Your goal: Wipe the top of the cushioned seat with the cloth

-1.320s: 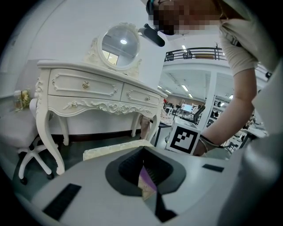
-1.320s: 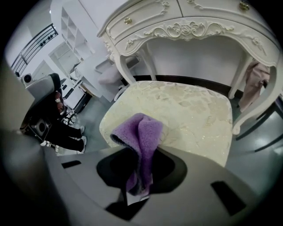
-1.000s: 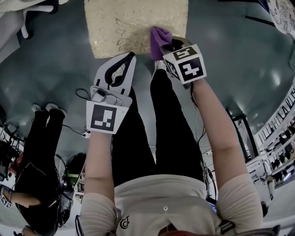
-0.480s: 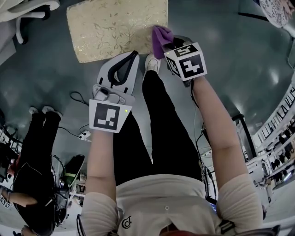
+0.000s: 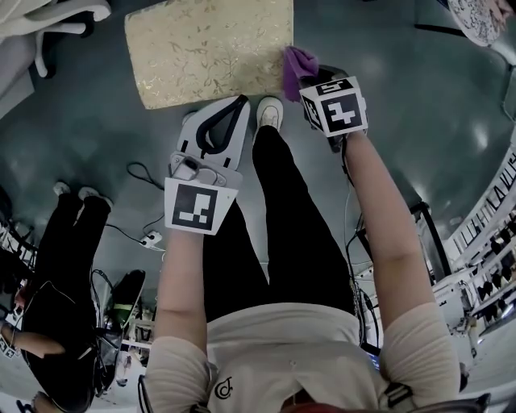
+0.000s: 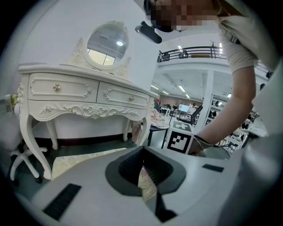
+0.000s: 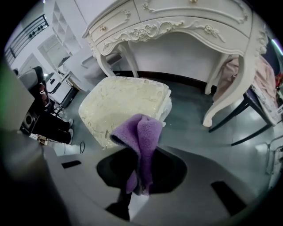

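The cushioned seat point(image 5: 210, 48) is a square cream pad with a gold leaf pattern, at the top of the head view. My right gripper point(image 5: 305, 78) is shut on a purple cloth point(image 5: 297, 66) just off the seat's right edge. In the right gripper view the cloth point(image 7: 143, 132) sticks up from the jaws, in front of the seat's point(image 7: 119, 103) near corner. My left gripper point(image 5: 239, 102) is shut on nothing and hovers by the seat's near edge. A strip of the seat point(image 6: 84, 156) shows beyond it.
A white carved dressing table point(image 7: 177, 22) with an oval mirror point(image 6: 107, 42) stands behind the seat. A dark chair leg point(image 7: 241, 114) is to the right, a white chair base point(image 5: 56, 20) at far left. A person in black point(image 5: 64, 266) stands left, beside a floor cable point(image 5: 141, 173).
The right gripper and cloth have slid right, from over the seat's near right part to just past its right edge. The left gripper stayed shut by the near edge.
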{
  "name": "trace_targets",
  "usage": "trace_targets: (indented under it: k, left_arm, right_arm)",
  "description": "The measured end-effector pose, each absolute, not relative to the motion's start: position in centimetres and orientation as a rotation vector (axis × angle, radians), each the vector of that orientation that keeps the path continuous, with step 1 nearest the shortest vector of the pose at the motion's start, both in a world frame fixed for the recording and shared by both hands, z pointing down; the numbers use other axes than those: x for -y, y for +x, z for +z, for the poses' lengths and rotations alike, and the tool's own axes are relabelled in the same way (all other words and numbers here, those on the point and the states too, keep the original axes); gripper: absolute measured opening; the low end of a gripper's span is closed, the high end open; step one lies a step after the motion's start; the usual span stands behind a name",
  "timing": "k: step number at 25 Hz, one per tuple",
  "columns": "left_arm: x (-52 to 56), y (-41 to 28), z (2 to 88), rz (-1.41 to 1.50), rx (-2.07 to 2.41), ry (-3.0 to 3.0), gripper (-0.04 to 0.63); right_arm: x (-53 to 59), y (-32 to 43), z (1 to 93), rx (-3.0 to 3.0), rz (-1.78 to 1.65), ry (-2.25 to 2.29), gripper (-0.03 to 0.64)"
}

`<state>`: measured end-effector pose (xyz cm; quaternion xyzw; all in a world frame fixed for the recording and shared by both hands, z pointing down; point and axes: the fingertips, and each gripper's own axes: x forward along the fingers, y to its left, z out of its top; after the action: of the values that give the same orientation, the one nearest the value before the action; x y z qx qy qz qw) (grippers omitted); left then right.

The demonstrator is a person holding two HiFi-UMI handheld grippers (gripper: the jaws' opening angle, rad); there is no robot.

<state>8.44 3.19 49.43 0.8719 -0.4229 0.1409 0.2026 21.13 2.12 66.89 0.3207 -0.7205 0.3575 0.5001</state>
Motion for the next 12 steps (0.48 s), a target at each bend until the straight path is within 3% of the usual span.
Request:
trace_targets:
  k: [5, 12]
  left_arm:
    - [-3.3, 6.2, 46.3, 0.516, 1.177, 2.529, 0.014]
    - [-1.0, 1.1, 38.1, 0.413, 1.362, 2.487, 0.014]
  right_arm:
    - [-1.7, 19.3, 61.9, 1.819, 0.827, 0.847, 0.078]
    - [0.7, 14.6, 51.5, 1.980, 0.743, 1.010, 0.080]
